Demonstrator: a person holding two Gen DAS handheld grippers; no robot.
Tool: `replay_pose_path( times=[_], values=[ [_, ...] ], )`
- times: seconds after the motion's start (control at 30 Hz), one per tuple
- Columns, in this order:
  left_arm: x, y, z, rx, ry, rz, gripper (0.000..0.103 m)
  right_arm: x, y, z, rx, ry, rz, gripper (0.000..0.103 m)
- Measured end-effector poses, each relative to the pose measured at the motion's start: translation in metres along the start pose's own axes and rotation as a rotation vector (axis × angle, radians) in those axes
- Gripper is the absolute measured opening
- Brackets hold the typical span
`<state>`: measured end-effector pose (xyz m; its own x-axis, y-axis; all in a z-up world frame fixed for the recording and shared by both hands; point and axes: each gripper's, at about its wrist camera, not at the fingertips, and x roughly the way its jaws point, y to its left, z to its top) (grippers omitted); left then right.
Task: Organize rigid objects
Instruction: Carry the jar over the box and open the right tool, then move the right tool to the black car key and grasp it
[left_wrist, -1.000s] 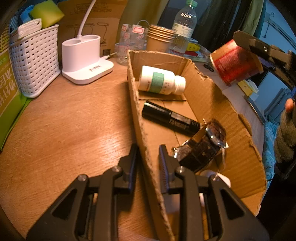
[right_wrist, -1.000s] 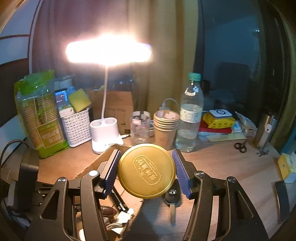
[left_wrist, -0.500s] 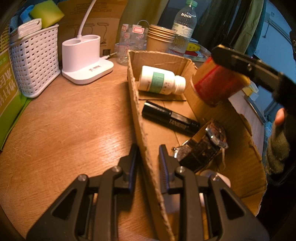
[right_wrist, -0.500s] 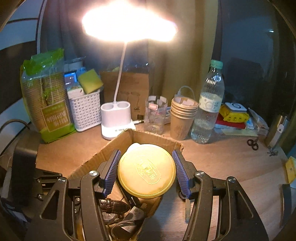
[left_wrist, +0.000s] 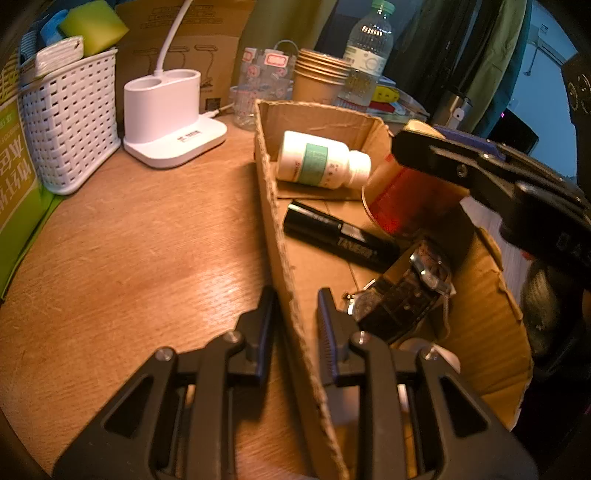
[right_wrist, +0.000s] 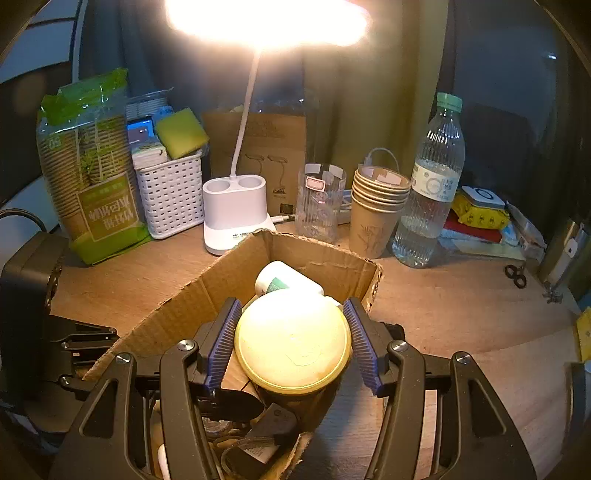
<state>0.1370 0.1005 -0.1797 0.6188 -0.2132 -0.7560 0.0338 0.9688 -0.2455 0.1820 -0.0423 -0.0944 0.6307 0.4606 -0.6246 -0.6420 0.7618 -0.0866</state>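
Observation:
A cardboard box (left_wrist: 480, 317) lies on the wooden desk and also shows in the right wrist view (right_wrist: 177, 314). My left gripper (left_wrist: 295, 317) is shut on its left wall. My right gripper (right_wrist: 291, 343) is shut on a red can with a gold lid (right_wrist: 291, 339) and holds it low inside the box, above the right side; the can's red body (left_wrist: 402, 195) shows in the left wrist view. In the box lie a white pill bottle (left_wrist: 321, 160), a black tube (left_wrist: 340, 240) and a wristwatch (left_wrist: 402, 299).
A white lamp base (left_wrist: 170, 114), a white basket (left_wrist: 70, 122), paper cups (left_wrist: 317, 79) and a water bottle (left_wrist: 365, 55) stand behind the box. A green cup pack (right_wrist: 88, 184) stands at the far left. Scissors (right_wrist: 515, 275) lie at the right.
My right gripper has carried the can from above the desk to the right of the box down into the box. My left gripper has stayed clamped on the wall.

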Motion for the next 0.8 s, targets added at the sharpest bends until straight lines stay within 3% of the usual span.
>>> replay_pose_path(
  times=[0.17, 0.47, 0.8],
  values=[
    [0.000, 0.000, 0.000, 0.000, 0.000, 0.000, 0.025, -0.004, 0.001, 0.000, -0.010, -0.012, 0.003, 0.066],
    [0.001, -0.001, 0.000, 0.000, 0.000, 0.000, 0.025, -0.011, -0.001, 0.001, -0.008, -0.035, -0.008, 0.067],
    [0.000, 0.000, 0.000, 0.000, 0.000, 0.000, 0.025, -0.037, -0.029, 0.002, 0.066, -0.105, -0.056, 0.072]
  ],
)
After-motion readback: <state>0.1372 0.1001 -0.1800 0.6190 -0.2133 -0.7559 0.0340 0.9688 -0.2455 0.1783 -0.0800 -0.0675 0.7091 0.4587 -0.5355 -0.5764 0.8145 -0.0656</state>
